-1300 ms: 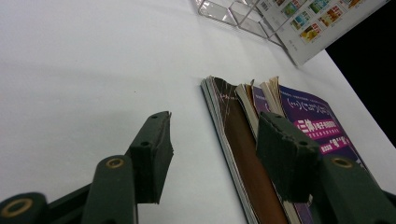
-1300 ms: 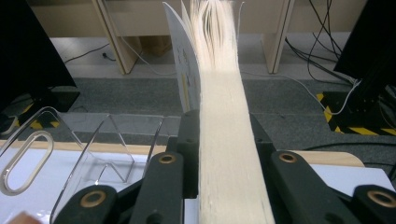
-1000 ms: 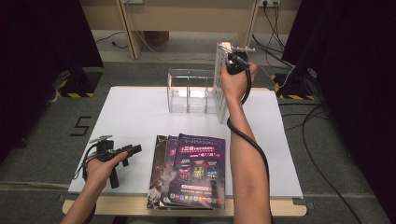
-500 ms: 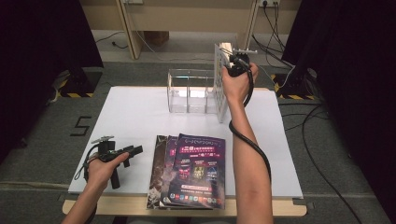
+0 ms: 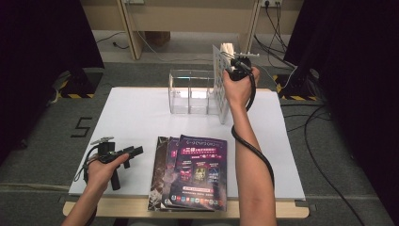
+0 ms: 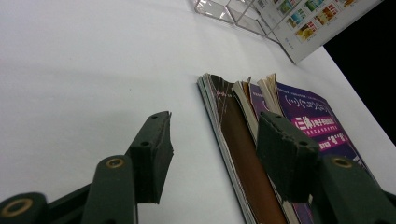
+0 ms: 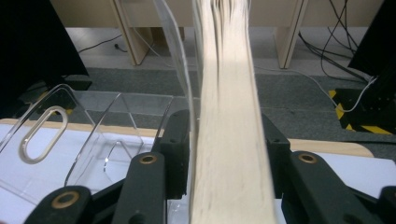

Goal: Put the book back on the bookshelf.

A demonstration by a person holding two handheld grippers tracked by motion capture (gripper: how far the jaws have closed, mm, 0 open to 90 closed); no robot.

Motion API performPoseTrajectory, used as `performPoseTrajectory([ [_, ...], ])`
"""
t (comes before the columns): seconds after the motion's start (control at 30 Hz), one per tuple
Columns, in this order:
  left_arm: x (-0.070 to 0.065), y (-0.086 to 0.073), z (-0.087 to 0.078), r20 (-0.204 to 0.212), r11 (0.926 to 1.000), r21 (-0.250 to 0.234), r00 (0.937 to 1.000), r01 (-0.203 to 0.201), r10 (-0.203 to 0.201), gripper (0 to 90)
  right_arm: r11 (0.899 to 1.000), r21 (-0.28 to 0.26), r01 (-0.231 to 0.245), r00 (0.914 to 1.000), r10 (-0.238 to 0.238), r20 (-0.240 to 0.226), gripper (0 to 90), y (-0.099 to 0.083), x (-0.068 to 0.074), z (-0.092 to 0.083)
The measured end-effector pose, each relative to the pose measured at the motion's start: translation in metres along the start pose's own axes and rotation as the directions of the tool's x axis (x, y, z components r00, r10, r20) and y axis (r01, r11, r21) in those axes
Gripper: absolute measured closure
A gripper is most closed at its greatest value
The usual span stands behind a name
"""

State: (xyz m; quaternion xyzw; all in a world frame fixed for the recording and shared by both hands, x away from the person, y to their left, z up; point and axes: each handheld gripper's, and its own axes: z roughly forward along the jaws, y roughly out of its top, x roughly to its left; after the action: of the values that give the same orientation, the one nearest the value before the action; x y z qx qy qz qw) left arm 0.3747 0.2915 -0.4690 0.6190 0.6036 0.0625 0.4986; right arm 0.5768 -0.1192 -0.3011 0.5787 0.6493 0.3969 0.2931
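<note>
Right tool point(image 5: 234, 63) jaws just opening around upright magazine point(image 5: 219, 80) in clear rack point(image 5: 190, 92)'s end slot; left tool point(image 5: 134, 151) open, empty, nearest flat magazine stack point(image 5: 193, 172).

Take the clear organiser point(image 5: 190, 92) as your landmark: its walls look like transparent acrylic, smooth and glossy, catching white glints along the edges. Standing against its right end you have a book point(image 5: 219, 80) whose page block point(image 7: 229, 140) is cream paper, matt and finely ribbed. In front of the organiser, toward you, the magazines point(image 5: 195, 172) have shiny coated covers, while their page edges point(image 6: 268, 86) look rough and frayed. Under the organiser the table point(image 5: 136, 113) is covered in plain white, matt and smooth. Your left gripper point(image 6: 212, 144) has dull dark plastic jaws with brass-coloured rivets.
</note>
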Motion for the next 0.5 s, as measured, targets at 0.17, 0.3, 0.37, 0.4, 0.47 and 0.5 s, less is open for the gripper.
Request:
performPoseTrajectory([
  [0.17,-0.001,0.000,0.000,0.002,1.0000,-0.002,1.0000,-0.002,0.002,44.4,1.000,0.009,-0.012,0.9999,0.012,-0.004,59.7,-0.003,0.004,-0.003],
  [0.3,-0.002,-0.001,0.002,0.002,1.0000,0.006,1.0000,-0.007,0.007,44.4,1.000,0.003,-0.002,1.0000,0.002,-0.004,58.4,-0.005,0.005,-0.010],
  [0.37,-0.003,-0.002,0.003,0.006,0.9999,0.009,0.9999,-0.011,0.011,44.3,1.000,0.003,-0.001,1.0000,0.001,-0.007,57.7,-0.006,0.004,-0.012],
  [0.4,-0.004,-0.002,0.003,0.006,0.9998,0.012,0.9999,-0.015,0.015,44.3,1.000,0.002,0.001,1.0000,-0.001,-0.009,57.5,-0.006,0.005,-0.014],
  [0.47,-0.005,-0.003,0.003,0.008,0.9998,0.014,0.9999,-0.015,0.015,44.2,1.000,0.004,0.000,1.0000,0.000,-0.008,57.0,-0.006,0.005,-0.016],
  [0.5,-0.006,-0.003,0.004,0.008,0.9997,0.016,0.9998,-0.016,0.016,44.2,1.000,0.002,0.005,0.9999,-0.005,-0.010,56.8,-0.006,0.005,-0.017],
])
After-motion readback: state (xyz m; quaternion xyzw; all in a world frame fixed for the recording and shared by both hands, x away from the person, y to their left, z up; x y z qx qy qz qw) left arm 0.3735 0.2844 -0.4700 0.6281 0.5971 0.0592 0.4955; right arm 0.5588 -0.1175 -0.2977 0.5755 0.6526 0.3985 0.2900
